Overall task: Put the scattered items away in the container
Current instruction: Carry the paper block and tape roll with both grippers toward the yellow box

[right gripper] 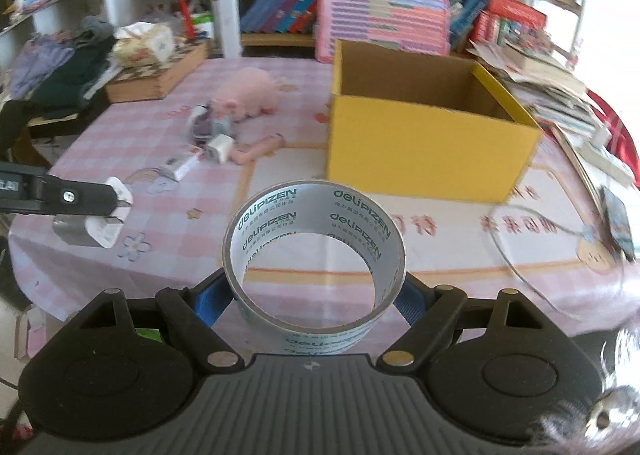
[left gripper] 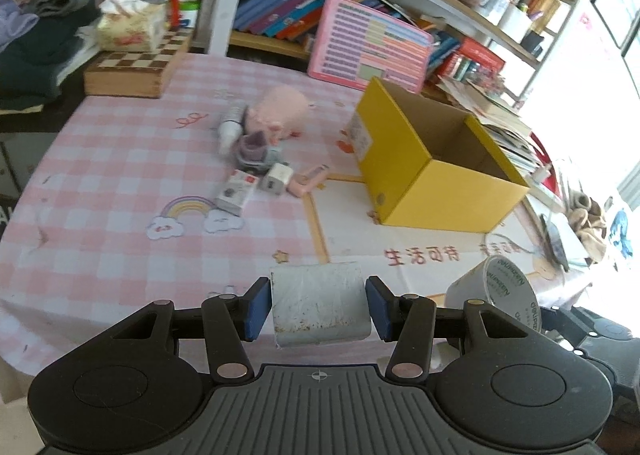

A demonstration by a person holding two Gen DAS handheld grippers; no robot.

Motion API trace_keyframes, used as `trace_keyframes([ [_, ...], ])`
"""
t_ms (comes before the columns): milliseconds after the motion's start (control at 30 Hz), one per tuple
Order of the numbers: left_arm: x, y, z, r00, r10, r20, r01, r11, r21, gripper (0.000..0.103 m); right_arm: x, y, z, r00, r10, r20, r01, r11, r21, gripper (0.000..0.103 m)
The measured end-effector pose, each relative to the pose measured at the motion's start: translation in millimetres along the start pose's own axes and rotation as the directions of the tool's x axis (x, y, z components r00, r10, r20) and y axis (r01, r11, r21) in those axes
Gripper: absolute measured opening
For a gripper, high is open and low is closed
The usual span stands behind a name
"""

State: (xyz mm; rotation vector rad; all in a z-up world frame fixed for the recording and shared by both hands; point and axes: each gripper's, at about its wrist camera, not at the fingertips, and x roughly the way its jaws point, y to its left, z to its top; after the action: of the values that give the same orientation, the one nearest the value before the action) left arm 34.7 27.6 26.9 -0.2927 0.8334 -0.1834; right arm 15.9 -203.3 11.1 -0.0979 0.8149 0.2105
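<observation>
Pinching a tape roll [right gripper: 314, 255] in the right tool [right gripper: 314, 297], above the tabletop [right gripper: 440, 255] near the yellow box [right gripper: 424, 147]; clamping a grey block [left gripper: 320, 303] in the left tool [left gripper: 319, 307].

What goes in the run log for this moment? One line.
left gripper: holds grey block | right gripper: holds tape roll | yellow box: open, nothing seen inside | small items: on table
</observation>
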Motion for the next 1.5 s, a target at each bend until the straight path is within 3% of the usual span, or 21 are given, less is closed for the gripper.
trace_keyframes([
  [333, 11.8, -20.7, 0.5, 0.999, -0.04, -0.028, 0.041, 0.998, 0.048, 0.05, -10.7, -27.3, -8.4, 0.998, -0.064, -0.007, 0.065, 0.994, 0.086, 0.083],
  [667, 24.8, -44.4, 4.2, 0.995, -0.089, -0.047, 0.093, 0.991, 0.093, 0.05, -15.2, -38.3, -9.9, 0.995, -0.101, -0.01, 0.102, 0.99, 0.094, 0.083],
  [1500, 67.7, -82.4, 16.1, 0.983, -0.15, -0.104, 0.163, 0.978, 0.129, 0.05, 2.3, -83.9, 2.0, 0.991, -0.124, -0.048, 0.129, 0.983, 0.129, 0.083],
])
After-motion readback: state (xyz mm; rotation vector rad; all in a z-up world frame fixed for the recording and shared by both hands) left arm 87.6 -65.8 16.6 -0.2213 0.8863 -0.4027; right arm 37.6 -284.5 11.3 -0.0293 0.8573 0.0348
